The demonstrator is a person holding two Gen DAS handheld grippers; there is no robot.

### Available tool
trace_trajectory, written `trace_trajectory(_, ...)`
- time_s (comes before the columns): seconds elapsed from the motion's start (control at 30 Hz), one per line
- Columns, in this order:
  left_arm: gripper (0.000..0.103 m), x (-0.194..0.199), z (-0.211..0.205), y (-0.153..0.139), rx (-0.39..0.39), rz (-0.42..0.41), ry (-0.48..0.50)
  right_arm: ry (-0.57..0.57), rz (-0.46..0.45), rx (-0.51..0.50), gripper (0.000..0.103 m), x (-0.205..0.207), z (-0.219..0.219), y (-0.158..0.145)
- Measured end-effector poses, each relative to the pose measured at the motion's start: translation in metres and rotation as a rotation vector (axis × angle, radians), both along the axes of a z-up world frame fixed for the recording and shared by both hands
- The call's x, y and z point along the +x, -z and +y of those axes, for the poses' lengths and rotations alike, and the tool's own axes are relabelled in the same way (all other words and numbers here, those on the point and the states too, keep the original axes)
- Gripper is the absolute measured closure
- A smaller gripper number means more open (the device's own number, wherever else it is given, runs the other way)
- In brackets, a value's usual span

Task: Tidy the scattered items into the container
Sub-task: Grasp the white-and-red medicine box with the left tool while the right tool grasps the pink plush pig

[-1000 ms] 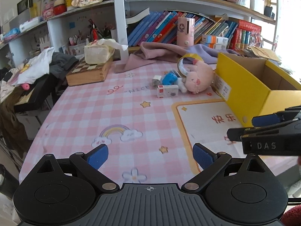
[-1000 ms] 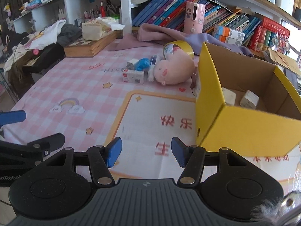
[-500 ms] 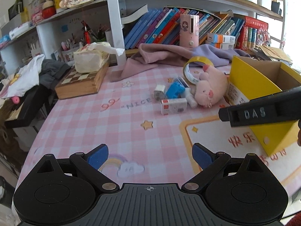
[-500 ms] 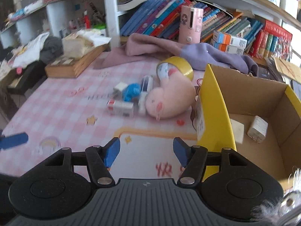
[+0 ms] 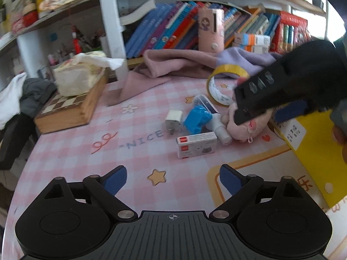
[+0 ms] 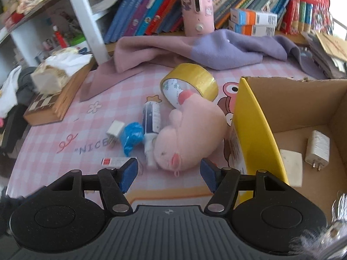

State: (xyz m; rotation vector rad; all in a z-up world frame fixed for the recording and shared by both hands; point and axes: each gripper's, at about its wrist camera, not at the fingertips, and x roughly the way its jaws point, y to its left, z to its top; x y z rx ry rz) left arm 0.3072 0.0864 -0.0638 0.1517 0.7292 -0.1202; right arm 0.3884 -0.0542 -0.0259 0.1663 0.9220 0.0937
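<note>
Left wrist view: the left claw (image 5: 172, 178) hangs released and empty over the pink checked table (image 5: 71, 151), its jaws having just narrowed a little with nothing between them. The small white cardboard box with a red label (image 5: 196, 144) lies ahead and slightly right of it, long axis running left to right, well apart from the blue pads. Beyond sit a white plug adapter (image 5: 173, 121) and a crumpled blue plastic piece (image 5: 197, 122). The right claw crosses in from the right, above the pink plush pig (image 5: 246, 127).

Right wrist view: the right claw (image 6: 169, 174) is released too, its jaws having just widened, the pads not touching anything. The plush pig lies just ahead between the jaw lines, long axis running away from the camera, leaning on a roll of yellow tape (image 6: 190, 84). The right claw looks nearer to it. The yellow cardboard box (image 6: 256, 130), just right of the pig, already holds two white chargers (image 6: 316, 149).
</note>
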Motion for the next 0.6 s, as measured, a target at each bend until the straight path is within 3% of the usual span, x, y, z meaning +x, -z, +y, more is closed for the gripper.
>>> trace_trajectory(0.07,0.011,0.01,-0.004,0.005,0.004,0.005,0.008,0.015,0.023,0.01,0.041,0.01,0.001,0.002)
trace_trajectory(0.17,0.012,0.024,-0.008,0.01,-0.018,0.006,0.013,0.046,0.057,0.022,0.028,0.023,0.003,0.006)
trace_trajectory(0.33,0.016,0.047,-0.017,0.019,-0.05,0.011,0.016,0.115,0.088,0.022,0.025,0.037,0.005,0.011)
trace_trajectory(0.57,0.02,0.062,-0.023,0.03,-0.062,0.049,0.002,0.17,0.059,-0.021,0.025,0.037,0.009,0.007)
trace_trajectory(0.6,0.025,0.062,-0.024,0.032,-0.06,0.055,0.001,0.17,0.048,-0.034,0.025,0.037,0.01,0.006)
